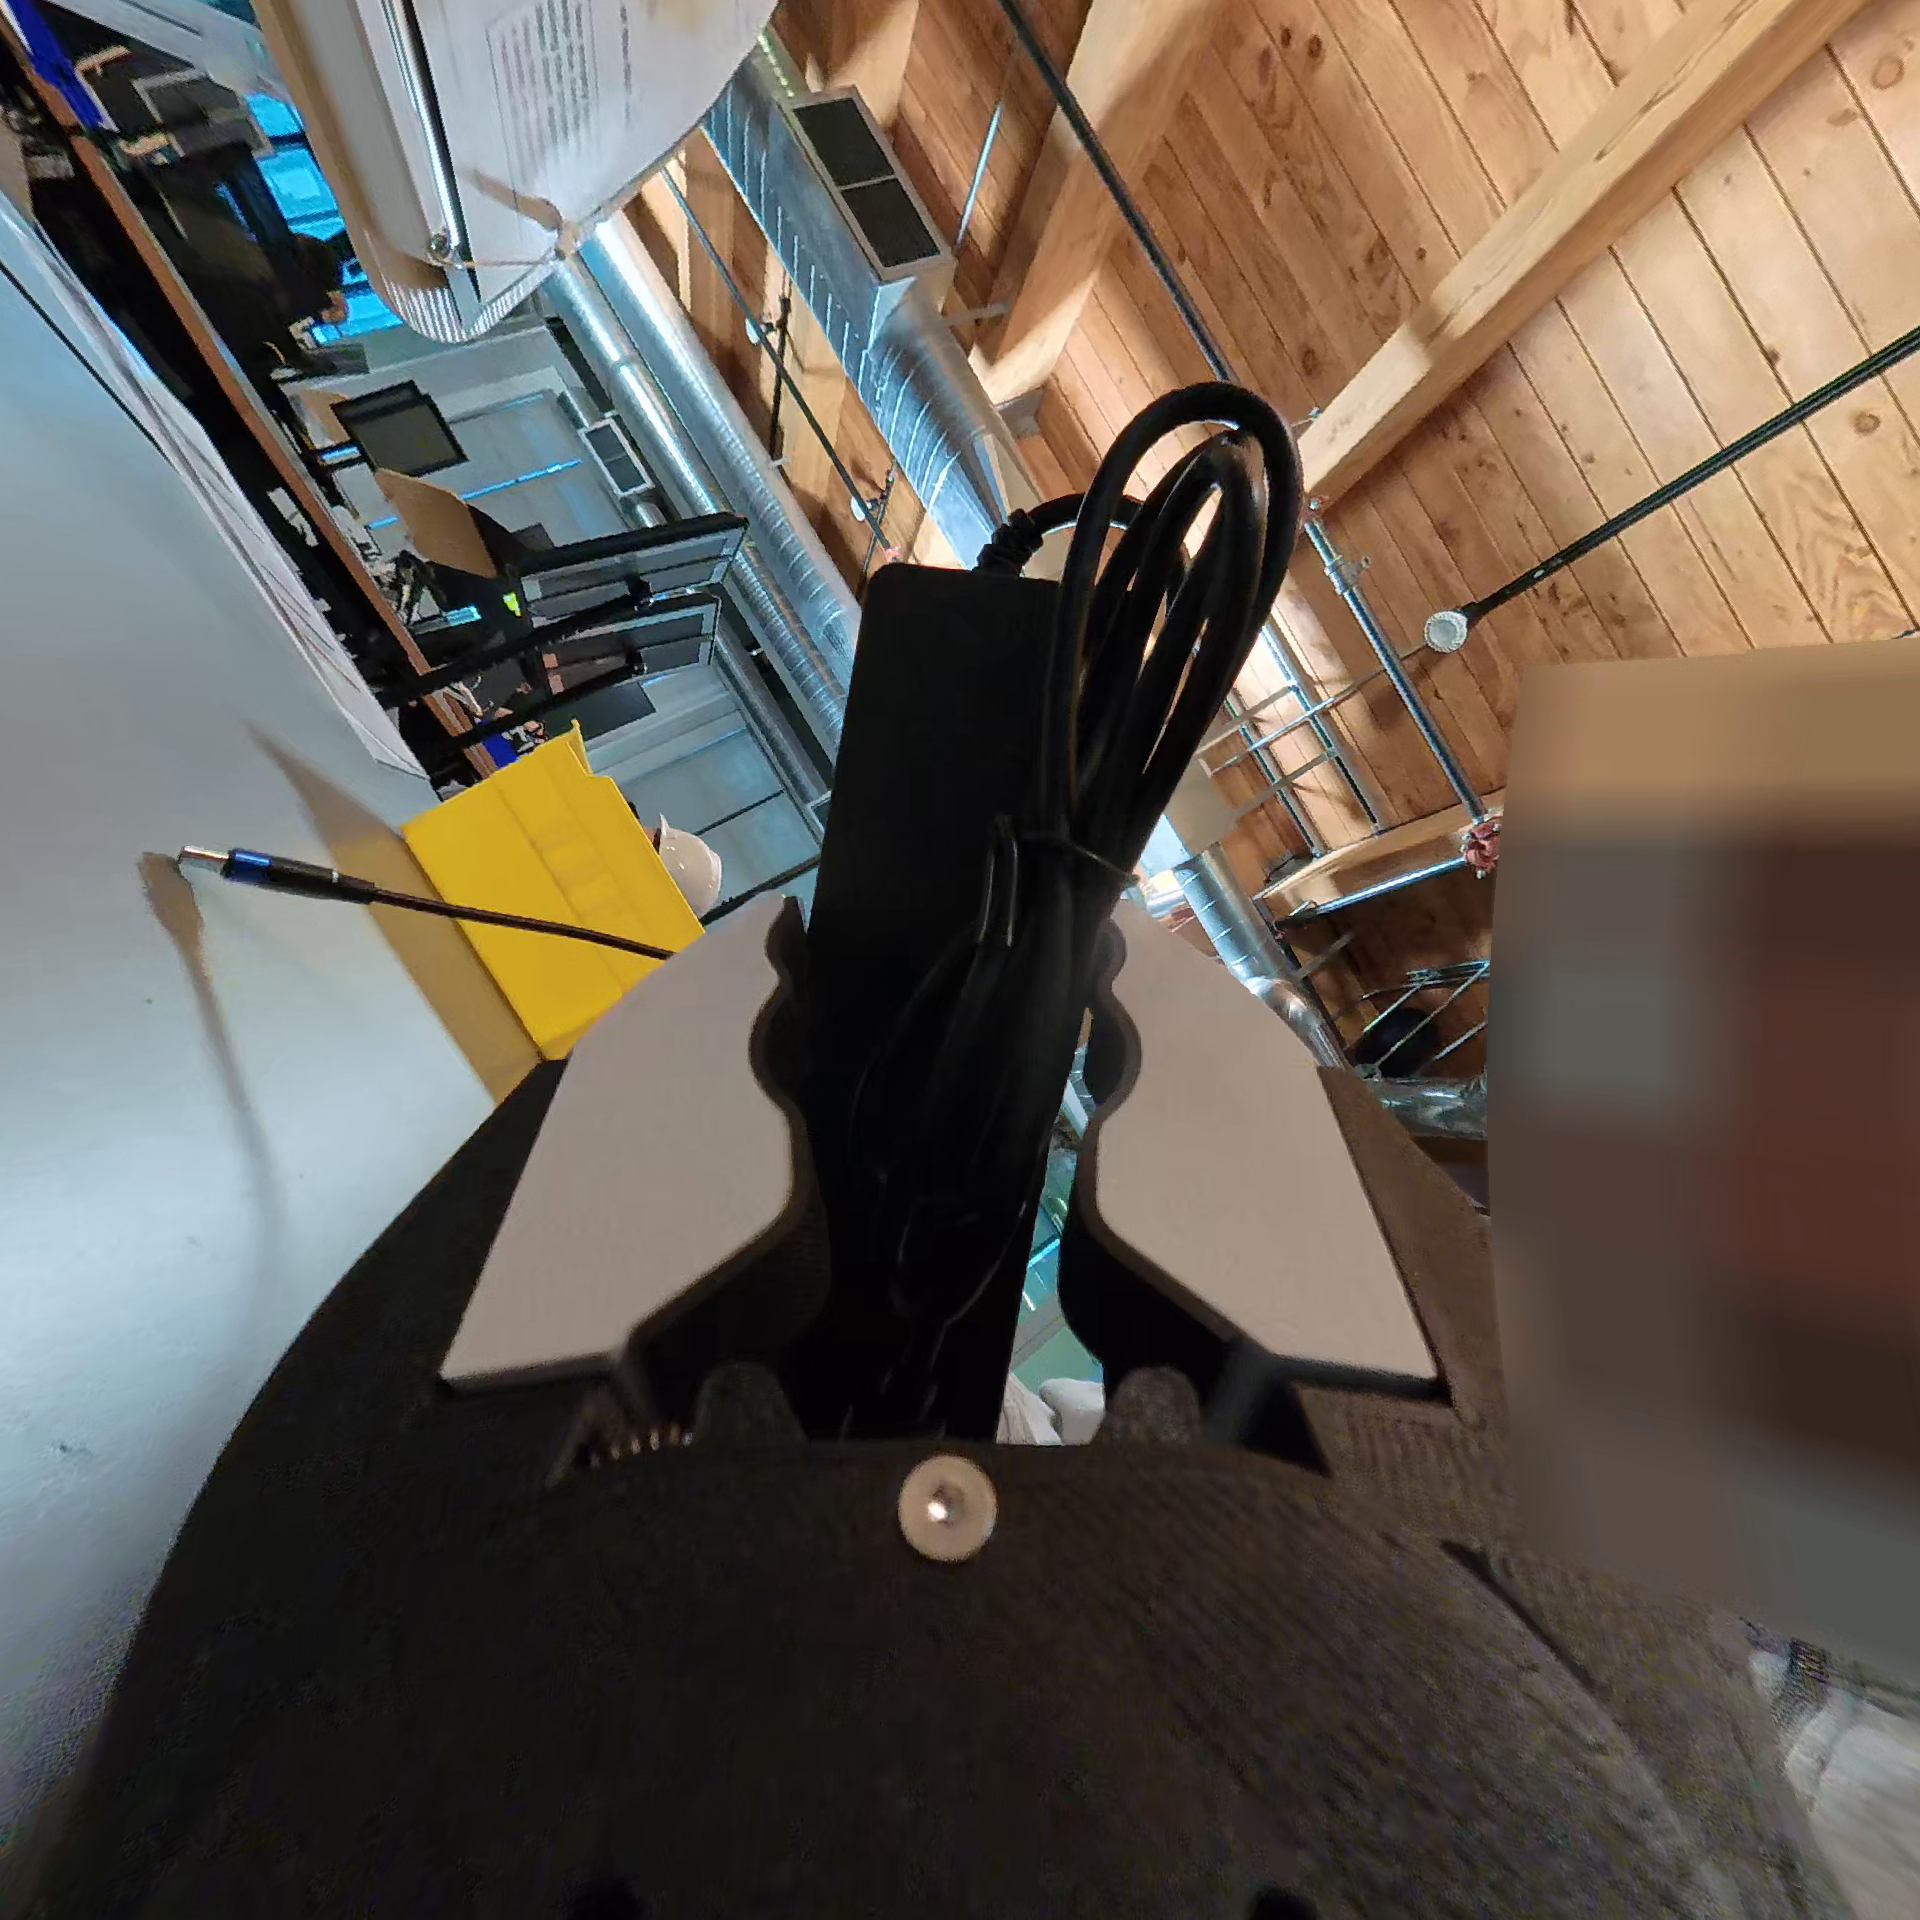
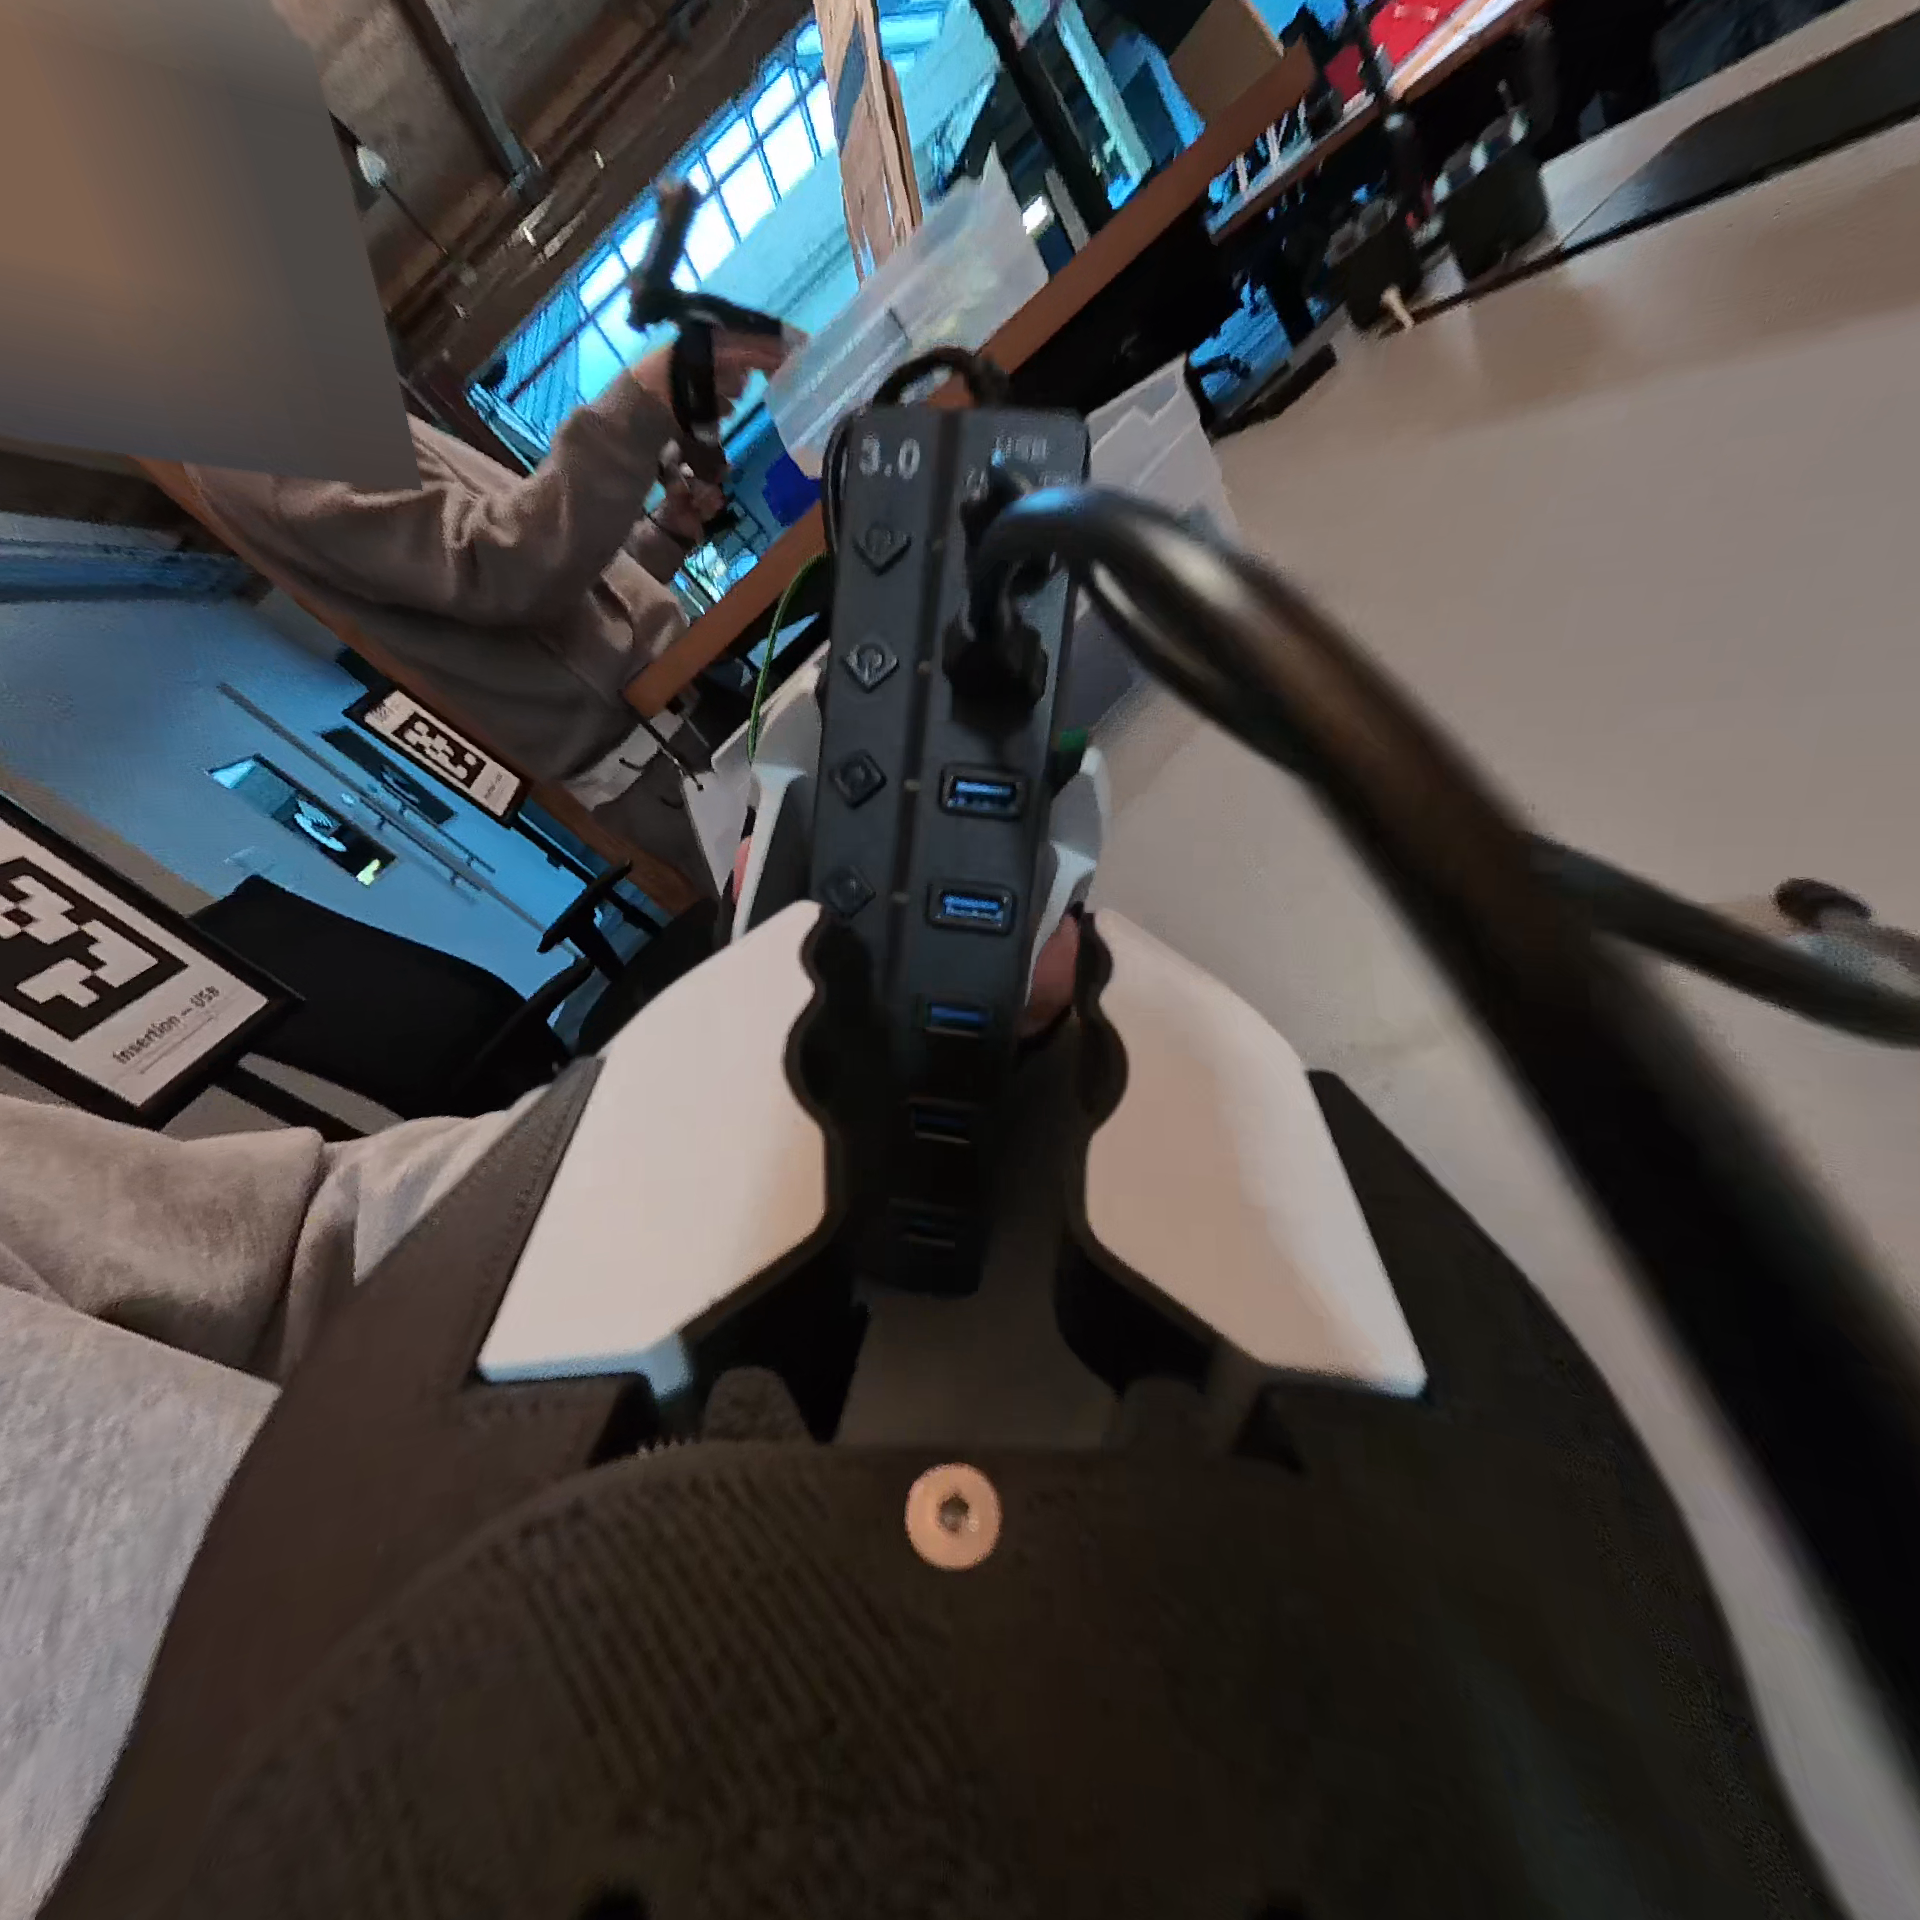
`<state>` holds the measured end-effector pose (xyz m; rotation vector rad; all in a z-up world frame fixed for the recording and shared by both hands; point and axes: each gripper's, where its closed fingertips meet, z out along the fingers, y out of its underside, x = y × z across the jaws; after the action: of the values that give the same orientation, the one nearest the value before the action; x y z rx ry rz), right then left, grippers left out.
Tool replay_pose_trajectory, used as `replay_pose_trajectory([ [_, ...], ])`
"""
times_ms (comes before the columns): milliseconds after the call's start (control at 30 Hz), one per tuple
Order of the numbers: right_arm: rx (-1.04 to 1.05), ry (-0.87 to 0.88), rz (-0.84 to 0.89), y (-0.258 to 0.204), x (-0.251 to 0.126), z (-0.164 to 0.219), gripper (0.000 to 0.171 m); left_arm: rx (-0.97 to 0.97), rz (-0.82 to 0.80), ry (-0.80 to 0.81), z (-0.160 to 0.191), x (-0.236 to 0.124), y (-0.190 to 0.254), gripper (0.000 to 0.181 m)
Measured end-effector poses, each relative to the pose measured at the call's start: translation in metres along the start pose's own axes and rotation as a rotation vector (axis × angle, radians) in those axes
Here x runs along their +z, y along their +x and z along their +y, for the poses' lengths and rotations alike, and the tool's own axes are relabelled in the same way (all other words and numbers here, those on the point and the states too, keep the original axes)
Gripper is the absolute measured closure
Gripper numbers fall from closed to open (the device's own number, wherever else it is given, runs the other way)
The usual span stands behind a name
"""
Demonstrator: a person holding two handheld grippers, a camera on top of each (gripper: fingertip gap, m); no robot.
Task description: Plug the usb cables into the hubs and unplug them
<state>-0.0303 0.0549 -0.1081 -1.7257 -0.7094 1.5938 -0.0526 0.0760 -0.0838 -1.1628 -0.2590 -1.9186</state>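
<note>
My left gripper (image 1: 951, 935) is shut on a black power adapter (image 1: 935, 748) with a tied black cable bundle (image 1: 1174, 582), held up toward the ceiling. A thin black USB cable with a blue plug (image 1: 249, 865) lies loose on the white table (image 1: 125, 1039) to the left. My right gripper (image 2: 951, 935) is shut on a black USB hub (image 2: 904, 727) with several blue ports and a row of buttons. A black plug (image 2: 997, 644) sits in one upper port, and its thick black cable (image 2: 1351, 727) runs off to the right, blurred.
A yellow bin (image 1: 561, 862) stands on the table beyond the USB plug. A grey-sleeved arm (image 2: 499, 561) holds up a black gripper handle (image 2: 696, 395) far left. Framed marker boards (image 2: 62, 935) lie low at the left. The white table (image 2: 1558, 416) stretches right.
</note>
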Motion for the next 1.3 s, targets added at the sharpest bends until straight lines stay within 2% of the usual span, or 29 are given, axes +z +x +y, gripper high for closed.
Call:
replay_pose_trajectory([
  [133,-0.042,-0.072,0.018,-0.002,0.009,0.017,0.107,0.007,-0.009,-0.003,0.004,0.002,-0.001,0.128],
  [233,-0.064,-0.112,0.01,-0.006,0.013,0.025,0.1,0.017,-0.019,-0.01,0.008,0.003,-0.003,0.128],
  [300,-0.066,-0.135,0.003,-0.007,0.014,0.029,0.104,0.015,-0.023,-0.009,0.01,0.003,-0.003,0.128],
  [367,-0.067,-0.148,0.004,-0.007,0.013,0.03,0.117,0.015,-0.024,-0.009,0.011,0.003,-0.004,0.128],
  [833,0.036,-0.133,-0.049,-0.009,0.008,0.022,0.118,0.094,-0.046,-0.028,0.016,0.007,-0.002,0.124],
  [967,0.026,-0.136,-0.041,-0.009,0.008,0.022,0.118,0.089,-0.05,-0.081,0.028,0.012,-0.005,0.118],
  [1067,0.009,-0.136,-0.045,-0.011,0.008,0.022,0.118,0.109,-0.061,-0.096,0.031,0.012,-0.006,0.125],
  [1300,-0.013,-0.072,-0.023,-0.008,0.006,0.014,0.121,0.101,-0.063,-0.065,0.023,0.009,-0.006,0.125],
])
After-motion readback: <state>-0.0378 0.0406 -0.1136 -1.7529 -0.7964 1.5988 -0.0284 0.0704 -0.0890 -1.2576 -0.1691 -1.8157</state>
